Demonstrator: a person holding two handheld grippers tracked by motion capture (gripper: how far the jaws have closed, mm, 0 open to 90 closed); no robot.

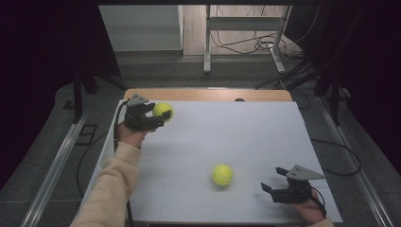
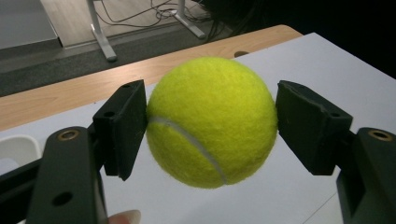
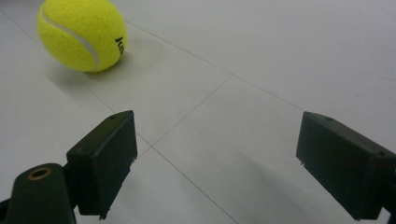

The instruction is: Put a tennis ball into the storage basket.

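Left claw (image 2: 211, 122) clamped on tennis ball (image 2: 212, 121), seemingly lifted; right claw (image 3: 217, 163) wide open, empty.

Left gripper (image 1: 158, 117) fingers clamped; right gripper (image 1: 273, 182) fingers spread wide.

We can't see the held tennis ball (image 2: 212, 121) contact patches: its flanks sit behind the left gripper (image 2: 212, 126) pads. A white container (image 2: 16, 149) is cut by the frame's left edge. The second tennis ball (image 3: 81, 33) is clipped at the top; its print is unreadable.
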